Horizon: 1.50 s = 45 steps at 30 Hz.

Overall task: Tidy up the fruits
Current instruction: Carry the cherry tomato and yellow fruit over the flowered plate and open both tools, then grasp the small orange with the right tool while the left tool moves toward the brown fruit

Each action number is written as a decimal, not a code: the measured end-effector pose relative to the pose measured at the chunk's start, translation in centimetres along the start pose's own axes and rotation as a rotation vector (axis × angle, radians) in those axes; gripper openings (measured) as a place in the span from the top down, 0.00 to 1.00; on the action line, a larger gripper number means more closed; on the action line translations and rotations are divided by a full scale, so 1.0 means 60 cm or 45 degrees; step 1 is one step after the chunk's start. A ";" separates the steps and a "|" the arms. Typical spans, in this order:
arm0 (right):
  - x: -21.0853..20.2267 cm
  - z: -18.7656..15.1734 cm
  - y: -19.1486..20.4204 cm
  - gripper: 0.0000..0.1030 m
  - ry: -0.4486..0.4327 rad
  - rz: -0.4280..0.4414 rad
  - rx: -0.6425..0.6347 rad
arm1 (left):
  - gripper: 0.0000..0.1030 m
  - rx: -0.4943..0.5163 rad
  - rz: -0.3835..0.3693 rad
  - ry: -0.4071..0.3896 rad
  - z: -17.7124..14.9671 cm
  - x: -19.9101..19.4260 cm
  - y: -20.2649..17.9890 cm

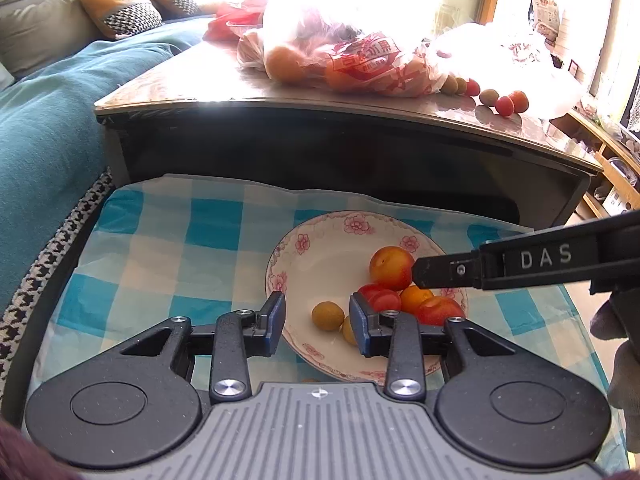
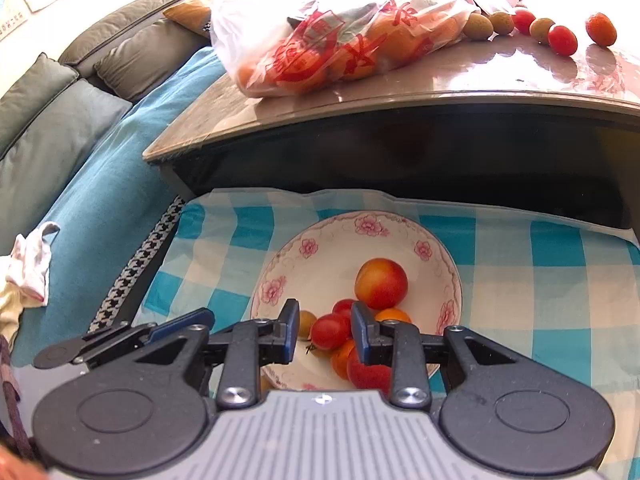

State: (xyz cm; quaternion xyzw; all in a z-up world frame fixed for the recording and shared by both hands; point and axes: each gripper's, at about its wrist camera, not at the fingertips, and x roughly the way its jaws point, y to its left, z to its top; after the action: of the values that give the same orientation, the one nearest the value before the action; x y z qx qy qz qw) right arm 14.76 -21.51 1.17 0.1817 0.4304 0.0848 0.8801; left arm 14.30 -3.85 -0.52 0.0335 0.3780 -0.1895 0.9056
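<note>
Sunlit checked cloth (image 2: 520, 280) lay under the plate (image 2: 320, 264), where the left claw (image 1: 318, 320) hung released and empty, the right claw (image 2: 325, 334) nearly clenched over a cherry tomato (image 2: 330, 331); better lift straight, sparing the piled fruit.

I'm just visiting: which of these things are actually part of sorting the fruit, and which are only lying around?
Part of the job: flowered plate, plated fruit, loose fruit on the table, bag of oranges, left gripper, right gripper.

Just lying about: sofa cushions, blue blanket, crumpled white cloth.
</note>
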 end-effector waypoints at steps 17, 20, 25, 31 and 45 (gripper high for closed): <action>-0.014 -0.038 0.020 0.70 0.033 0.007 -0.033 | 0.54 0.046 0.035 0.009 -0.023 -0.031 -0.007; -0.013 -0.043 0.021 0.70 0.039 0.005 -0.032 | 0.54 0.057 0.046 0.011 -0.025 -0.033 -0.010; -0.016 -0.049 0.023 0.70 0.043 0.008 -0.029 | 0.53 0.060 0.049 0.013 -0.028 -0.037 -0.009; -0.015 -0.059 0.027 0.70 0.059 0.011 -0.035 | 0.53 0.063 0.058 0.019 -0.034 -0.043 -0.008; -0.020 -0.085 0.037 0.70 0.087 0.013 -0.037 | 0.53 0.073 0.077 0.053 -0.052 -0.061 -0.006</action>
State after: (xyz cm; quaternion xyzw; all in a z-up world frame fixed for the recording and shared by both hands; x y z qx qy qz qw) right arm 10.04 -18.57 0.03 0.1682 0.4579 0.1018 0.8670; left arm 9.73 -2.42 -0.16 0.0749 0.3898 -0.1722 0.9015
